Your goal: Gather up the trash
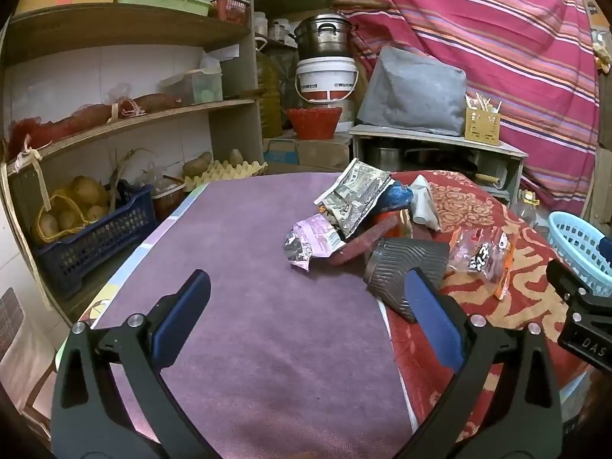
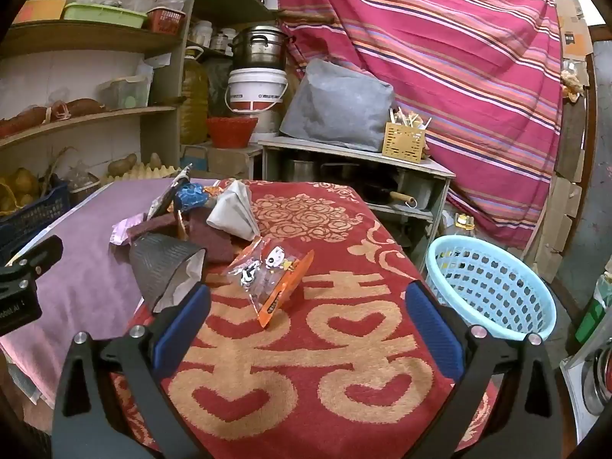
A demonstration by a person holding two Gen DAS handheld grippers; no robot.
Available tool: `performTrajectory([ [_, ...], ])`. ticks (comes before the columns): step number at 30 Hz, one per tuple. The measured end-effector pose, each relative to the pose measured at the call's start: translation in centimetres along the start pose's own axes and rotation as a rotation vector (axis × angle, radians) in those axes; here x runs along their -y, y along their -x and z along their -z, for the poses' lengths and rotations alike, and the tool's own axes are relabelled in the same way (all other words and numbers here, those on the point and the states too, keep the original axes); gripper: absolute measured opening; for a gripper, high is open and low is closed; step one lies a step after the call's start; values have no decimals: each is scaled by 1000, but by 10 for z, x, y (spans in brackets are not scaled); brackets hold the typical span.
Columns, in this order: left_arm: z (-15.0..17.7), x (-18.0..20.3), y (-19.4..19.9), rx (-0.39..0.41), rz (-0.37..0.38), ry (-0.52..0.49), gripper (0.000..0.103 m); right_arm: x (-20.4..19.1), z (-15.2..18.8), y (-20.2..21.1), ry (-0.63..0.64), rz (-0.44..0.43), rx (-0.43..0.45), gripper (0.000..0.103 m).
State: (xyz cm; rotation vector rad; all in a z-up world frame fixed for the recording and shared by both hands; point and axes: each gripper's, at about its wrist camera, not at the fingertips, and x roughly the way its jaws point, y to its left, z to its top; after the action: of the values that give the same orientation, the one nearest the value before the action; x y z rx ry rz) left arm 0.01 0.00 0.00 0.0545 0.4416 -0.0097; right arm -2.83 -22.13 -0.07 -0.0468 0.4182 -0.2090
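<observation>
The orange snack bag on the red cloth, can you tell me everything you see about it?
The orange snack bag is a crinkly plastic wrapper, clear in the middle with orange edges and black-and-white cartoon printing. It looks empty and crumpled, lying tilted with one corner toward the camera. It rests on the red cloth with gold hearts, at the near edge of the trash pile, beside the dark ribbed cup. Neither tool touches it; the right tool is open just before it.

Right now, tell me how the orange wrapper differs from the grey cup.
The orange wrapper is clear plastic with orange edges and cartoon print; the grey cup is opaque, ribbed and dark. The wrapper lies apart on the red cloth; the cup lies tipped on its side at the cloth's edge, against the pile. Both lie on the table, ungripped.
</observation>
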Motion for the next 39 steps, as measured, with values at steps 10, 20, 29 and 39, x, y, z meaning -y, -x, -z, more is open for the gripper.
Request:
performTrajectory([
  [10,5,6,-1,5,7,-10,98,0,0,-1,-4,-2,2,99],
  [20,3,7,-2,5,5,-14,98,-1,0,-1,-5,-2,3,99],
  [29,2,8,-1,5,5,-15,98,-1,0,-1,-7,-2,3,99],
  [39,2,7,-1,4,7,-15,98,-1,0,-1,-8,-2,4,99],
])
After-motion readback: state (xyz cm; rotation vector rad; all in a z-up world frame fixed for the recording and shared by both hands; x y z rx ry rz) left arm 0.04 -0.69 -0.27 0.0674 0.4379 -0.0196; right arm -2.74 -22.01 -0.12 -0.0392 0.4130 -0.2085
